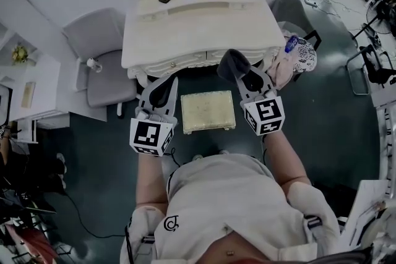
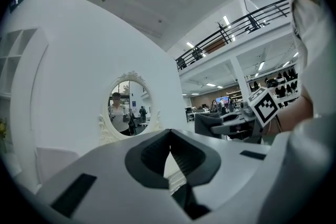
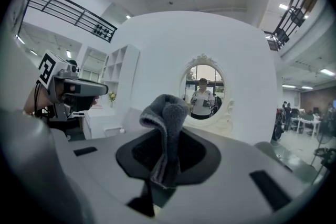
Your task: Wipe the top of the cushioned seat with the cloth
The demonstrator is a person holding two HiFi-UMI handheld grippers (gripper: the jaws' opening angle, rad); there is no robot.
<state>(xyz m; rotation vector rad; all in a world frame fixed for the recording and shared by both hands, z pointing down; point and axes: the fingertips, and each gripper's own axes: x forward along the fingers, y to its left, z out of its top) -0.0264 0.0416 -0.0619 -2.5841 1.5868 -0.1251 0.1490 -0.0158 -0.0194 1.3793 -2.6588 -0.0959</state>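
Right gripper point(image 3: 165, 150) clamped on grey cloth point(image 3: 166, 113); cloth bunch sticks out past jaw tips. Left gripper point(image 2: 169, 140) closed, jaws meeting, nothing between them. Cushioned seat point(image 1: 207, 111) cream, square, on floor just in front of white vanity tabletop point(image 1: 198, 34). In head view, seat lies between both grippers. Cloth at seat's far right corner, not touching it. Both grippers face oval mirror point(image 3: 203, 93) beyond seat.

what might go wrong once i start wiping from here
1. The cloth is pinched only by a narrow fold in the right gripper jaws, so dragging may pull it free.
2. The seat sits close to the vanity table edge, so a forward stroke might bump the table.
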